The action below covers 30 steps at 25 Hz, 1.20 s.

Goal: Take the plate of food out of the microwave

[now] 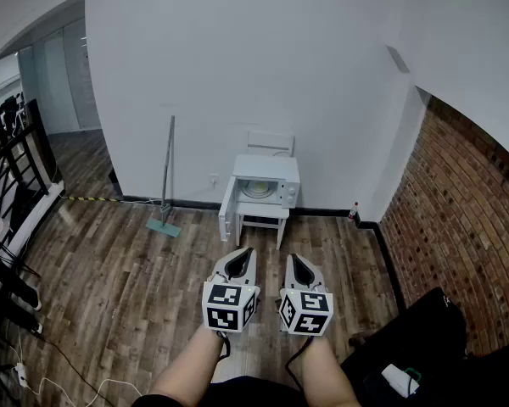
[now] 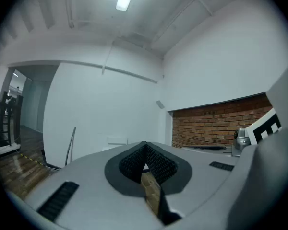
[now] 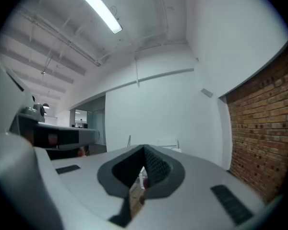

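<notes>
This looks like the approach, with nothing yet done to the plate. The microwave (image 1: 265,181) sits on a small white counter (image 1: 260,219) against the far white wall, well apart from the person. Its door (image 1: 228,210) hangs open to the left, and the plate (image 1: 259,189) shows pale inside the cavity; the food on it is too small to make out.

The left tongs (image 1: 244,253) and the right tongs (image 1: 295,259) are held low, side by side, both pinched together and empty.

The next move calls for walking up over the wooden floor (image 1: 127,270), then parting the tongs to take the plate by its rim.

The path straight ahead is open. A mop (image 1: 165,185) leans on the wall left of the door, the brick wall (image 1: 458,202) closes in on the right, and a black bag (image 1: 416,337) lies near the person's right side.
</notes>
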### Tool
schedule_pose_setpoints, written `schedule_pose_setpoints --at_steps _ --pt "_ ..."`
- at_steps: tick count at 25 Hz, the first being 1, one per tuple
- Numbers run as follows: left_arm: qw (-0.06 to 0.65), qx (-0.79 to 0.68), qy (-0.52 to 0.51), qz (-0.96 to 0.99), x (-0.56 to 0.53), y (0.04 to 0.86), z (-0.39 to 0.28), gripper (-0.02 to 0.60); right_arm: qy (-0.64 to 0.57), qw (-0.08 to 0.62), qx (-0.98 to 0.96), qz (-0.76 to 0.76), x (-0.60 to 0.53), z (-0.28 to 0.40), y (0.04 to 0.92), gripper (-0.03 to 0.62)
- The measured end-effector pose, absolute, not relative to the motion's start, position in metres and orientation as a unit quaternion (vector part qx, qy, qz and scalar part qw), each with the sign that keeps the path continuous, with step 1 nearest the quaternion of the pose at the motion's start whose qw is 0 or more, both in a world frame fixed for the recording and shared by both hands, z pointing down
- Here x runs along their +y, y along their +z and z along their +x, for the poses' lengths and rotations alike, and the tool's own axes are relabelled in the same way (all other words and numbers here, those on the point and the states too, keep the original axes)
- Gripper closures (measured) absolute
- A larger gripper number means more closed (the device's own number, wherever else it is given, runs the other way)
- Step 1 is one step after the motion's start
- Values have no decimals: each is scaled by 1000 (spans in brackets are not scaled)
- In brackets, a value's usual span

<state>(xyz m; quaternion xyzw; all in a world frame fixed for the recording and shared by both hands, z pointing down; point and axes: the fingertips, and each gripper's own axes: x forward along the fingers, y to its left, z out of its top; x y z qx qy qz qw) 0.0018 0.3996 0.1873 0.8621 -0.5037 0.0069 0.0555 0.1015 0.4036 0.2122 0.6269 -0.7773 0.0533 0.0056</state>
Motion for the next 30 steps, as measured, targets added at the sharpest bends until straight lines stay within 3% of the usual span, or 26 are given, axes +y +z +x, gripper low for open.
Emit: schedule_pose_setpoints --at_steps 18,30 --pt "51 -509 21 859 363 190 42 589 38 1 -793 609 370 125 196 589" --pt "59 -499 14 865 238 199 39 589 29 26 -783 621 254 133 206 589"
